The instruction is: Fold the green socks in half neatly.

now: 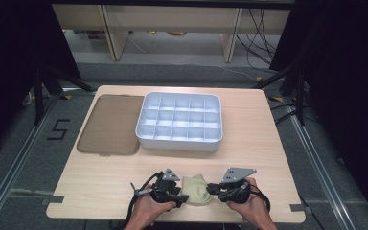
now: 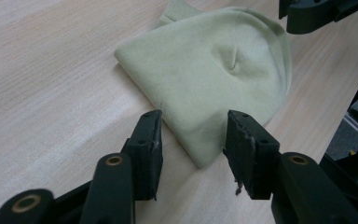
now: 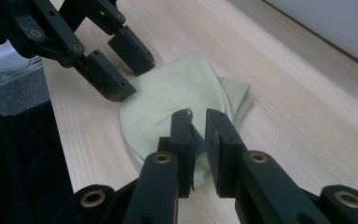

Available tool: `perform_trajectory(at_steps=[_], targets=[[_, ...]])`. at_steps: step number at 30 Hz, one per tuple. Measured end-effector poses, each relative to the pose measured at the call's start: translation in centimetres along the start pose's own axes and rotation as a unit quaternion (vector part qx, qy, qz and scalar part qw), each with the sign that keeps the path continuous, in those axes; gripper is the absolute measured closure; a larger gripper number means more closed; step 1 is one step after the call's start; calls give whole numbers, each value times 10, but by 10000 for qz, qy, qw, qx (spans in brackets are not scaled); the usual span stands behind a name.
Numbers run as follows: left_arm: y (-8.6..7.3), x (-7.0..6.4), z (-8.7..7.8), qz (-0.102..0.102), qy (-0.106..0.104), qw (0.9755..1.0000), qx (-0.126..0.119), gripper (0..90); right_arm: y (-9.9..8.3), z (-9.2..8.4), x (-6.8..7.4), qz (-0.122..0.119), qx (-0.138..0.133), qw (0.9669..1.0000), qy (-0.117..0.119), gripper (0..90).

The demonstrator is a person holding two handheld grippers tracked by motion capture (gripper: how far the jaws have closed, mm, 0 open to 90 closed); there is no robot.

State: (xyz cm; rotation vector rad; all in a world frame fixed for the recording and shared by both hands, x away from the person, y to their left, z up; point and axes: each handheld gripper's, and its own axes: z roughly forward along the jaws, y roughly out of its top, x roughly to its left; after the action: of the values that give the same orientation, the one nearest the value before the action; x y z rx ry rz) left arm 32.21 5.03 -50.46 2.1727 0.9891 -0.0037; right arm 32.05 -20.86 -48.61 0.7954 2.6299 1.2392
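Left tool (image 2: pixel 193 135) wide astride cloth (image 2: pixel 209 74) corner; right tool (image 3: pixel 197 122) pinches its far edge near table (image 1: pixel 268 158) edge

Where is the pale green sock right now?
In the high view the pale green sock lies folded near the table's front edge, between the left gripper and right gripper, nearer the person than the white divided tray.

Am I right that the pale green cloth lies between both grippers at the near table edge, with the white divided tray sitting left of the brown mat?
Not quite. The pale green cloth does lie between the left gripper and right gripper at the near edge, but the white divided tray sits right of the brown mat, as the high view shows.
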Motion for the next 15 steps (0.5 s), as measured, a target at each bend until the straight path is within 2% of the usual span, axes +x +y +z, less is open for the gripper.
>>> perform_trajectory(at_steps=[1, 3, 6, 9, 10, 11, 12, 13, 15], targets=[[2, 2, 1, -87, -27, 9999, -59, 542, 0, 0, 0, 2, 5, 10000, 2, 815], [4, 2, 2, -111, -25, 9999, -22, 542, 0, 0, 0, -16, 34, 10000, 8, 815], [7, -2, 6, 66, 83, 9999, 41, 559, 0, 0, 0, -10, 4, 10000, 5, 815], [8, -4, 8, 104, 132, 9999, 33, 602, 0, 0, 0, -29, -15, 10000, -16, 815], [8, -5, 8, 201, 219, 9995, 55, 628, 0, -1, 0, -33, 3, 10000, -19, 814], [7, -6, 9, 171, 222, 9996, -30, 654, 0, -2, 0, -3, 12, 10000, -46, 814], [7, -6, 9, 171, 222, 9996, -30, 673, 0, -2, 0, -3, 12, 10000, -46, 814], [6, -6, 8, 260, 212, 9994, 3, 690, 1, -2, 0, -7, 4, 10000, -33, 814], [6, -7, 8, 240, 208, 9995, 2, 725, 1, -2, -1, -16, -9, 10000, -50, 814]])
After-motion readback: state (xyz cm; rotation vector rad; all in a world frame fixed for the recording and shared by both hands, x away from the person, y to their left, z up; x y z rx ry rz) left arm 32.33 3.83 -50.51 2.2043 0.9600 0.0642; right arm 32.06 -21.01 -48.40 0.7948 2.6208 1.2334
